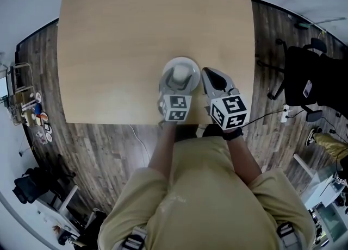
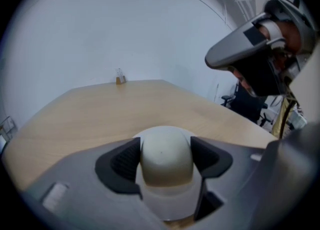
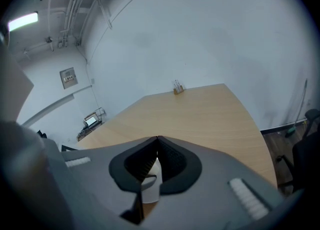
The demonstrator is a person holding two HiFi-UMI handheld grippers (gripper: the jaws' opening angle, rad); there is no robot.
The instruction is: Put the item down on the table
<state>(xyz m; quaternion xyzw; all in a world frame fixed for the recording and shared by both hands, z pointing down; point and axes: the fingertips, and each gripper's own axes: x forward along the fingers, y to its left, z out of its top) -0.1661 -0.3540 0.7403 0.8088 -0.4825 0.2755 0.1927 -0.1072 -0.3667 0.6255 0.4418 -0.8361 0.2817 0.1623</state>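
A white round item (image 1: 180,75) with a domed knob on a wider base sits over the light wooden table (image 1: 136,37), near its front edge. My left gripper (image 1: 179,76) is shut on the knob, whose dome (image 2: 166,154) fills the gap between the black pads (image 2: 122,161) in the left gripper view. I cannot tell whether the base touches the tabletop. My right gripper (image 1: 206,73) hovers just right of the item. Its black pads (image 3: 170,159) meet at their tips with nothing between them. A white piece (image 3: 149,190) shows below them.
A small holder (image 3: 177,88) stands at the table's far end. The front edge (image 1: 109,123) lies just below both grippers. A black office chair (image 1: 307,80) stands on the dark wood floor to the right, and a rack with small things (image 1: 32,107) to the left.
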